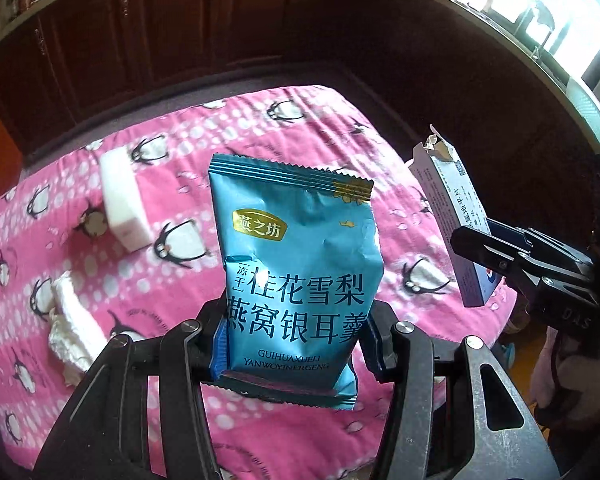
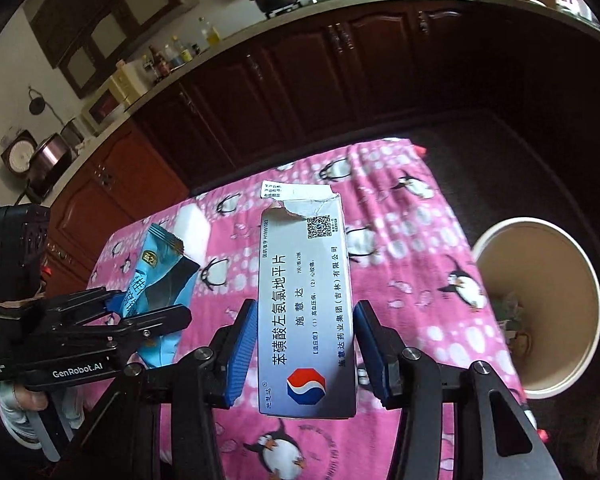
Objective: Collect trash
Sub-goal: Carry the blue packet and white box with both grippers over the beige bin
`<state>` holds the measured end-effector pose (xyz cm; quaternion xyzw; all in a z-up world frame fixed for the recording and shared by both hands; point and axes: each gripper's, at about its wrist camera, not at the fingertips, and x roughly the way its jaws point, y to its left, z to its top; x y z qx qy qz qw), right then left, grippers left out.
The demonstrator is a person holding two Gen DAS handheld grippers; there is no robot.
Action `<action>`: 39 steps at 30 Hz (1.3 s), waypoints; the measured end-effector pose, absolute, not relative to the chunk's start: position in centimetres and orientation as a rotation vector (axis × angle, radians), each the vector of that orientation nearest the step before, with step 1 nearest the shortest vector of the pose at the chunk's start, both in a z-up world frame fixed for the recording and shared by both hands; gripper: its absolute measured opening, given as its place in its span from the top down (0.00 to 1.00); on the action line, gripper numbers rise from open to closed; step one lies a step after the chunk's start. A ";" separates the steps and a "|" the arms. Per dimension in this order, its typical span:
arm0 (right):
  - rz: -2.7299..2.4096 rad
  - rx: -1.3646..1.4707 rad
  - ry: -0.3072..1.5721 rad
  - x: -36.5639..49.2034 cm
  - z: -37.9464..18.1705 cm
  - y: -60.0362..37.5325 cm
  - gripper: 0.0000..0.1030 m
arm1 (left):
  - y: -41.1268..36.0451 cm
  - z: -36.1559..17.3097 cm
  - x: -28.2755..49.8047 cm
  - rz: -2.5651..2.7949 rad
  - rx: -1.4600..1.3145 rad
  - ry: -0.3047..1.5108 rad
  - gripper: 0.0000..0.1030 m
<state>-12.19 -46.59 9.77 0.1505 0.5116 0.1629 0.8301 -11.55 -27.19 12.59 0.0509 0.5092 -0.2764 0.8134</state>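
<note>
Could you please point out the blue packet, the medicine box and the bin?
Blue packet (image 1: 296, 264), left wrist view, printed front.
Medicine box (image 2: 306, 304), right wrist view, printed face.
Bin (image 2: 540, 308), right wrist view, inner wall.

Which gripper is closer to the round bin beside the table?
Right. The right gripper, holding the medicine box, is next to the bin. The left gripper, holding the blue packet, is on the far side.

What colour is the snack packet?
Blue, with a gold logo; the snack packet shows best in the left wrist view.
</note>
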 end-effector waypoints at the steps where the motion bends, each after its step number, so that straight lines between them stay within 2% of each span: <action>1: 0.335 0.326 1.083 -12.2 9.8 -47.1 0.54 | -27.7 12.7 -11.6 -0.596 0.114 1.086 0.51; 20: 0.161 0.398 1.064 -13.3 9.9 -55.3 0.54 | -36.4 12.4 -11.5 -0.709 0.148 1.101 0.51; 39: 0.000 0.470 1.109 -13.2 6.3 -63.1 0.54 | -45.1 11.5 -10.5 -0.798 0.196 1.132 0.51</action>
